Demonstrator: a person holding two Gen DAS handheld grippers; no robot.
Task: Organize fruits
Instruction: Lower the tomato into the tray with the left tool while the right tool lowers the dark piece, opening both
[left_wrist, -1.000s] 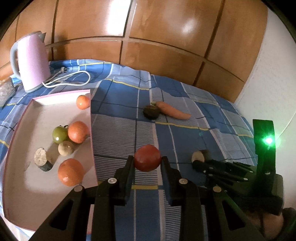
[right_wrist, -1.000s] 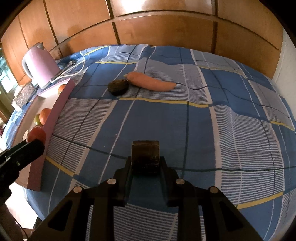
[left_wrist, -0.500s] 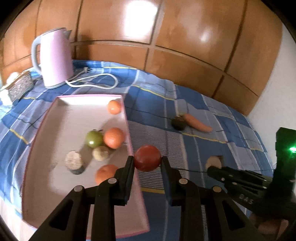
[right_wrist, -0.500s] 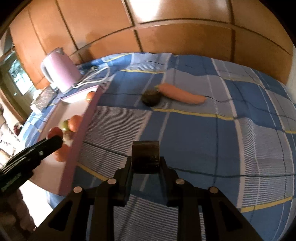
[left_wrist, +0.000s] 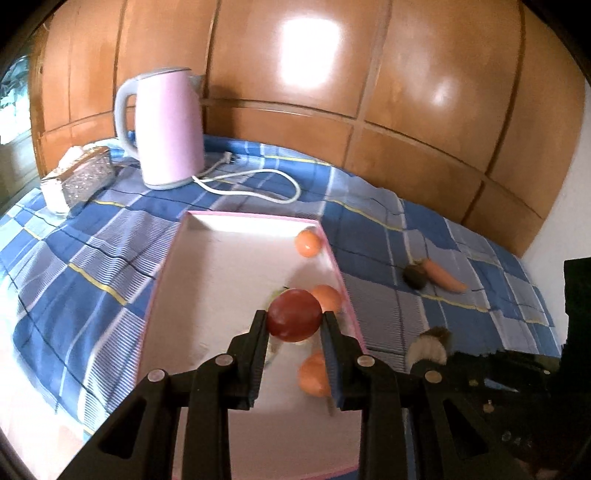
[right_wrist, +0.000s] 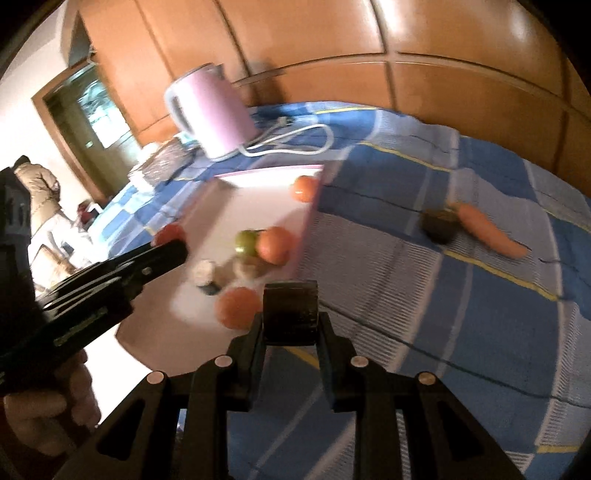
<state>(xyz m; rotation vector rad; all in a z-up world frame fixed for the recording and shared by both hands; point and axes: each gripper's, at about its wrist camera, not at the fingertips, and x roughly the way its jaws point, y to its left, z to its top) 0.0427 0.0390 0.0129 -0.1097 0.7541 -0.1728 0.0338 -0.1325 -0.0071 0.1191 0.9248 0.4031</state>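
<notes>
Left wrist view: left gripper (left_wrist: 294, 322) pinches a red fruit (left_wrist: 294, 315) above the pink tray (left_wrist: 236, 273). Oranges (left_wrist: 307, 242) lie inside the tray by its right wall. Carrot (left_wrist: 443, 275) and a dark fruit (left_wrist: 414, 277) touch, right of the tray; kettle (left_wrist: 166, 125) behind the tray.

Right wrist view: right gripper (right_wrist: 290, 325) clamps a dark chunk (right_wrist: 290, 312) at the tray's near right corner. Green fruit (right_wrist: 246, 242) touches an orange in the tray.

A red fruit (left_wrist: 294, 314) in the left gripper (left_wrist: 294, 325) hides a green fruit (right_wrist: 246, 242) behind it. The tray (left_wrist: 199, 258) runs off the bottom edge. Tray fruits blur in the right wrist view.
</notes>
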